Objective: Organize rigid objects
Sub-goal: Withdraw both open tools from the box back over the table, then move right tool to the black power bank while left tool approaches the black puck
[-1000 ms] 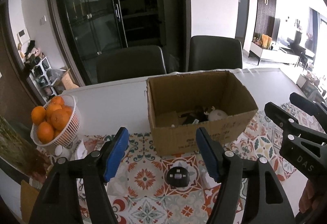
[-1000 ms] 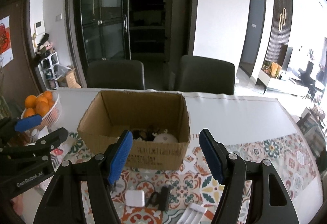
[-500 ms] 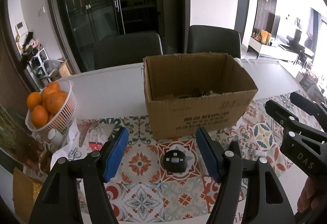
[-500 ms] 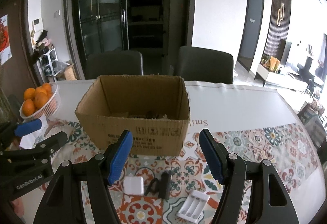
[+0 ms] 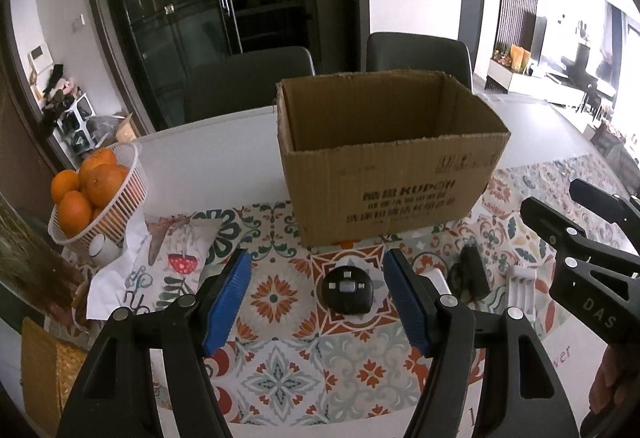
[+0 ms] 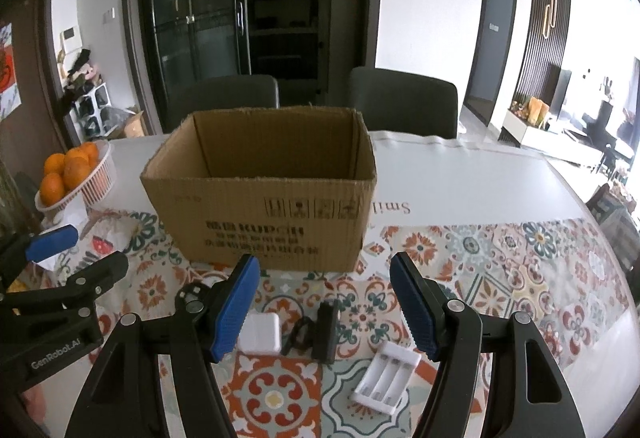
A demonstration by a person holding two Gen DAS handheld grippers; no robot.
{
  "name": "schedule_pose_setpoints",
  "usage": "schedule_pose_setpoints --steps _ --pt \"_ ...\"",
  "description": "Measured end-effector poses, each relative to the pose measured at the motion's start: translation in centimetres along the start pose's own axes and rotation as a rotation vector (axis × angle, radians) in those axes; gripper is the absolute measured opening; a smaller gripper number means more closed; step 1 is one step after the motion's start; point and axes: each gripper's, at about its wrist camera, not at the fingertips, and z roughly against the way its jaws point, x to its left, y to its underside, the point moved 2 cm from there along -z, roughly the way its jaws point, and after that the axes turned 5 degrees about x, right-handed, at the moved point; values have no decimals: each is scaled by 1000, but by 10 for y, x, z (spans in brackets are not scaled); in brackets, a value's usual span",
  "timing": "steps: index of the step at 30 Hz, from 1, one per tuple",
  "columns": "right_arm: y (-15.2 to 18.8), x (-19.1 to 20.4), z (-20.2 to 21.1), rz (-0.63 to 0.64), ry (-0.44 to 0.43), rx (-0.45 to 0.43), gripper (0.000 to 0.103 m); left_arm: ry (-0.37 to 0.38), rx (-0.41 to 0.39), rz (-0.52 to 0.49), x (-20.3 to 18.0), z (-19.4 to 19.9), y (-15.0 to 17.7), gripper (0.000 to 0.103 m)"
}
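An open cardboard box [image 5: 392,174] stands on the patterned table mat; it also shows in the right wrist view [image 6: 264,206]. Its inside is hidden from here. A round black device [image 5: 347,289] lies between the fingers of my open, empty left gripper [image 5: 318,300]. My right gripper [image 6: 326,304] is open and empty above a white charger cube [image 6: 262,333], a black adapter with a cord [image 6: 325,331] and a white battery holder [image 6: 386,372]. The adapter [image 5: 472,274] and the holder [image 5: 522,288] also show in the left wrist view.
A white basket of oranges [image 5: 96,194] stands at the left with crumpled paper [image 5: 120,274] beside it. Two dark chairs [image 6: 404,102] stand behind the table. The table's front edge is just below the grippers.
Both grippers have dropped lower and closer to the table. The box's contents are out of sight now. The black device sits nearer, between the left fingers.
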Motion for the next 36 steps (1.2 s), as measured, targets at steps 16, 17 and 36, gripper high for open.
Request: schedule_pose_setpoints --steps 16,17,36 --pt "30 -7 -27 -28 -8 90 69 41 87 -12 -10 -36 19 68" --pt "32 -8 -30 -31 -8 99 69 45 93 -12 -11 -38 20 68" --pt "54 -11 -79 -62 -18 240 67 74 209 -11 -12 -89 34 68"
